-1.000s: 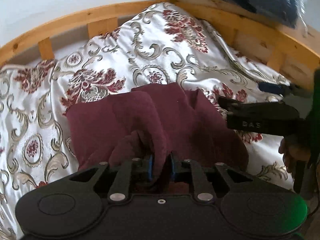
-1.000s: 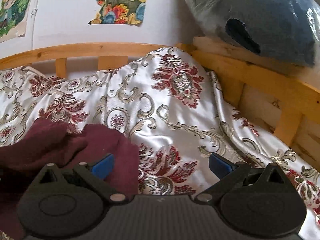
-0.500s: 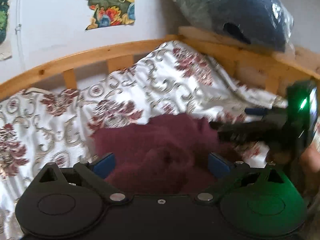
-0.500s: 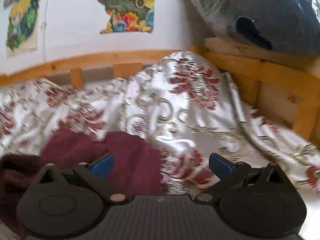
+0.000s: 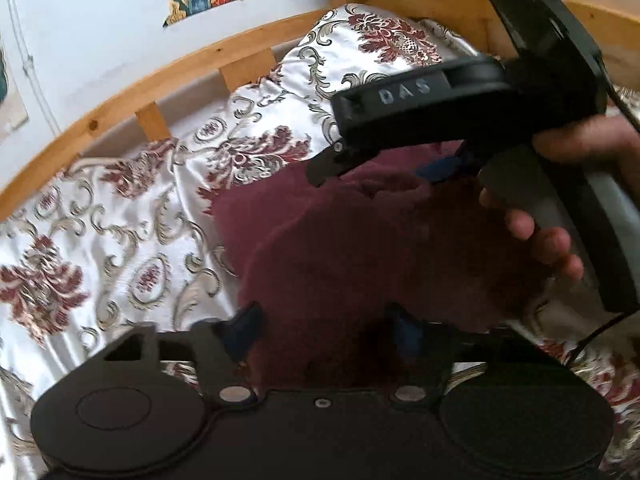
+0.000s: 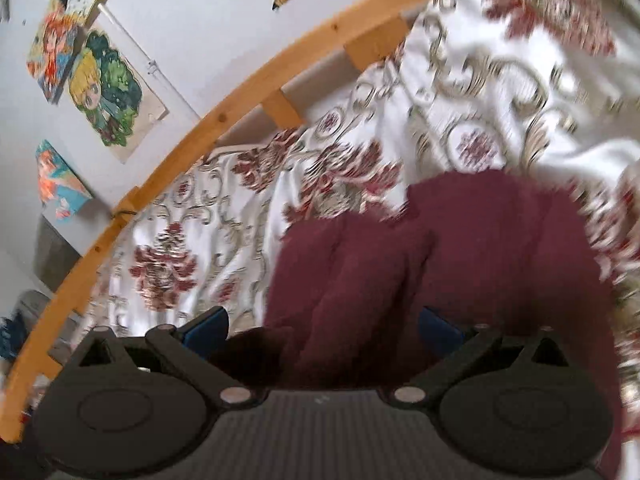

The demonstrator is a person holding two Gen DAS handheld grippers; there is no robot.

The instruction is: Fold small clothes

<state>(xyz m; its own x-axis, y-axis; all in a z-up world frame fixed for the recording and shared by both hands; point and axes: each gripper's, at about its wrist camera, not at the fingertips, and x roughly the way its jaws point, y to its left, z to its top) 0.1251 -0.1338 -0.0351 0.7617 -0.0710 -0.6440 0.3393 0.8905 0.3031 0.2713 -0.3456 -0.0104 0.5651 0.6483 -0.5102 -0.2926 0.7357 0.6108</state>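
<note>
- The maroon garment lay bunched on the floral bedspread, near the wooden bed rail.
- The left gripper hovered over the garment's near edge, jaws spread with cloth showing between the blue pads; no grip was visible.
- The right gripper was also parted, its pads on either side of a raised fold of the garment without pinching it.
- In the left view, the right gripper's body and the hand holding it covered the garment's far right part.
- The right view was smeared by motion blur, so the bedspread pattern and the garment's right edge were hard to make out.
- Posters on the wall were partly cut off by the frame.
</note>
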